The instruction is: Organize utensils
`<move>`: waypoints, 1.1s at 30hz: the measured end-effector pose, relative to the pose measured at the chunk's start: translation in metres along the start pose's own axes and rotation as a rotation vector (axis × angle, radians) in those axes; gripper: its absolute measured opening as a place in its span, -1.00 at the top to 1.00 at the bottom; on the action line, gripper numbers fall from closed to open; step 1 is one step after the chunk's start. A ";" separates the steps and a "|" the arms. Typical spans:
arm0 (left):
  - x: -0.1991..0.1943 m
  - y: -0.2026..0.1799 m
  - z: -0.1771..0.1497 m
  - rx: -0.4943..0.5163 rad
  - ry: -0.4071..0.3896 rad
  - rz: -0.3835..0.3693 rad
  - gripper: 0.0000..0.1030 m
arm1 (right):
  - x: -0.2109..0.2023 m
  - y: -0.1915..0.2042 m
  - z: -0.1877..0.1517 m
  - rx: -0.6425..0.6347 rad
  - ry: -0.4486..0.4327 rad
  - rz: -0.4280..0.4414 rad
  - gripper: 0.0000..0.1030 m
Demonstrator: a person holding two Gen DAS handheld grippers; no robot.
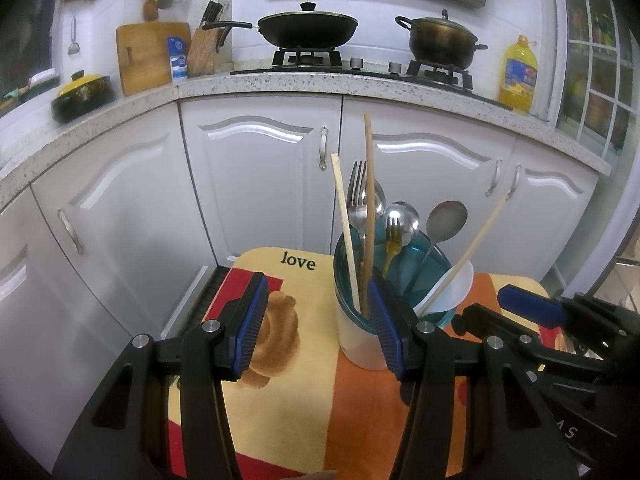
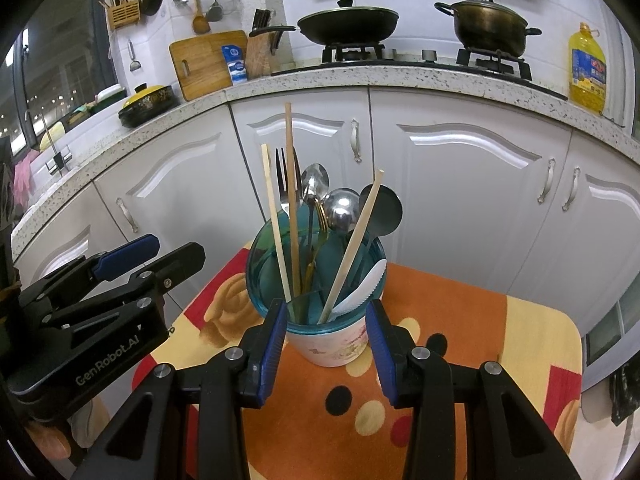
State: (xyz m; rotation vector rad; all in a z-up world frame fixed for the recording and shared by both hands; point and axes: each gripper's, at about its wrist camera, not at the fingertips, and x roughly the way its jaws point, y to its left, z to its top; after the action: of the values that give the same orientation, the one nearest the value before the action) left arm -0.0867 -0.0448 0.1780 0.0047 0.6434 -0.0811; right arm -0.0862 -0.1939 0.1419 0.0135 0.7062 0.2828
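Note:
A white cup with a teal rim (image 1: 360, 340) (image 2: 332, 344) stands on a small table with a patterned cloth (image 1: 288, 380) (image 2: 460, 320). It holds wooden chopsticks (image 1: 370, 208) (image 2: 292, 200), metal forks (image 1: 357, 192) (image 2: 283, 180), metal spoons (image 1: 446, 220) (image 2: 342, 208) and a white plastic spoon (image 1: 452, 288) (image 2: 366, 284). My left gripper (image 1: 316, 320) is open and empty, its right pad beside the cup. My right gripper (image 2: 326, 344) is open and empty, with the cup just ahead between its pads. The right gripper also shows in the left wrist view (image 1: 532, 308), and the left gripper in the right wrist view (image 2: 128, 256).
White cabinet doors (image 1: 256, 184) (image 2: 460, 184) stand behind the table. On the counter (image 1: 280, 82) (image 2: 320, 76) are a wok (image 1: 308, 26), a pot (image 1: 440, 38), a cutting board (image 1: 146, 56), a knife block (image 1: 204, 50) and a yellow oil bottle (image 1: 518, 74).

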 end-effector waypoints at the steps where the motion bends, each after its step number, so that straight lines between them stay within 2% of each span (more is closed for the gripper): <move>1: 0.000 0.000 0.000 0.001 -0.001 0.002 0.01 | 0.000 0.000 0.000 0.000 0.000 0.000 0.24; 20: 0.000 0.001 0.003 -0.011 0.007 0.000 0.01 | 0.000 0.002 0.000 0.001 0.000 0.001 0.24; 33: -0.005 -0.003 0.002 0.015 -0.034 0.009 0.01 | 0.000 -0.001 0.001 0.010 -0.002 0.003 0.24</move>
State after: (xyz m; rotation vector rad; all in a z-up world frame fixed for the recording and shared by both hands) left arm -0.0896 -0.0479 0.1822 0.0209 0.6085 -0.0777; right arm -0.0857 -0.1945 0.1423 0.0241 0.7052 0.2824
